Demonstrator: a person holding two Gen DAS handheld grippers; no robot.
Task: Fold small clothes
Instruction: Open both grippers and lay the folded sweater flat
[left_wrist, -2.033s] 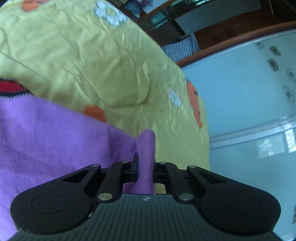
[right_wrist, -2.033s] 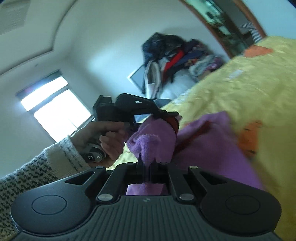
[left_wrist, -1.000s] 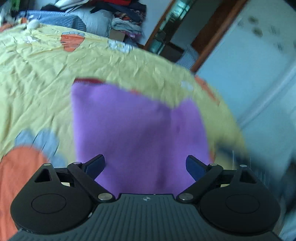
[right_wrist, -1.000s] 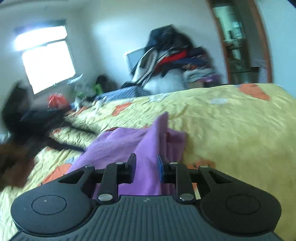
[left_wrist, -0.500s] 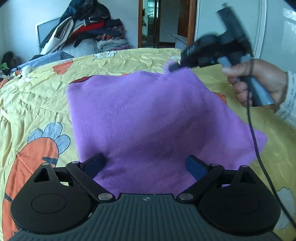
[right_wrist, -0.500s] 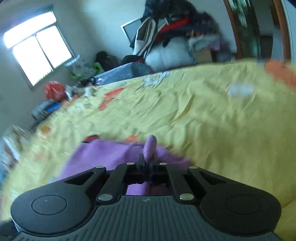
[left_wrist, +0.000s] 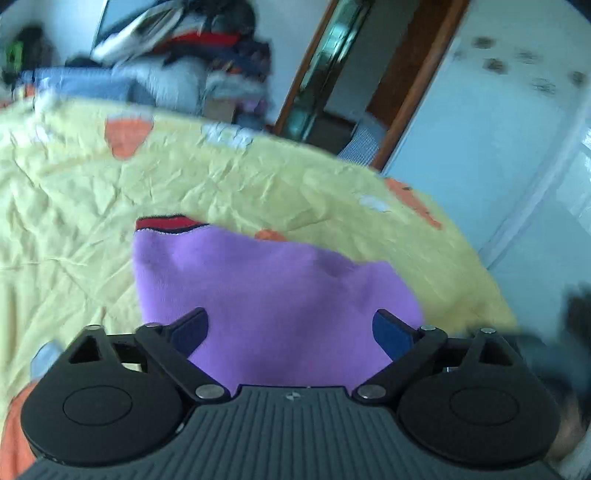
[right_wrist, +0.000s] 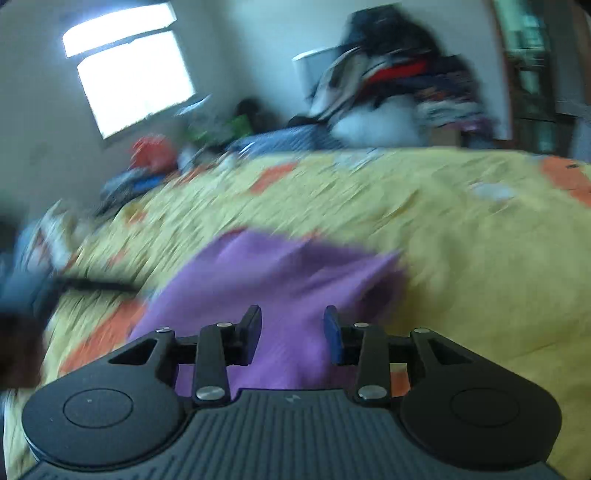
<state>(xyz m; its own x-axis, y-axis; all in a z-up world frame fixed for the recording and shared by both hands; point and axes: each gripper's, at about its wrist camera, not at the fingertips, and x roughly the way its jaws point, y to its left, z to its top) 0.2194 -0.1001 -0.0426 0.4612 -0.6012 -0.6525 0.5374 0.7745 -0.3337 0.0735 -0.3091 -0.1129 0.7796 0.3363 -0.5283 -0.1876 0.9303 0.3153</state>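
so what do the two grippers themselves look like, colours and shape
Both match: the left gripper and right gripper have a dark grey ribbed body, two round black discs, black linkage arms with silver pivot screws, and blue-padded jaws. No cable or sleeve is clearly visible.

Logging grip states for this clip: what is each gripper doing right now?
Left gripper: open, holding nothing, above the purple garment.
Right gripper: open, holding nothing, purple garment beneath.

Left gripper (left_wrist: 291, 328): black ribbed housing, two round side discs, silver screws, dark blue finger pads (left_wrist: 391, 334). Right gripper (right_wrist: 292, 332): same build, small lightning mark on housing.
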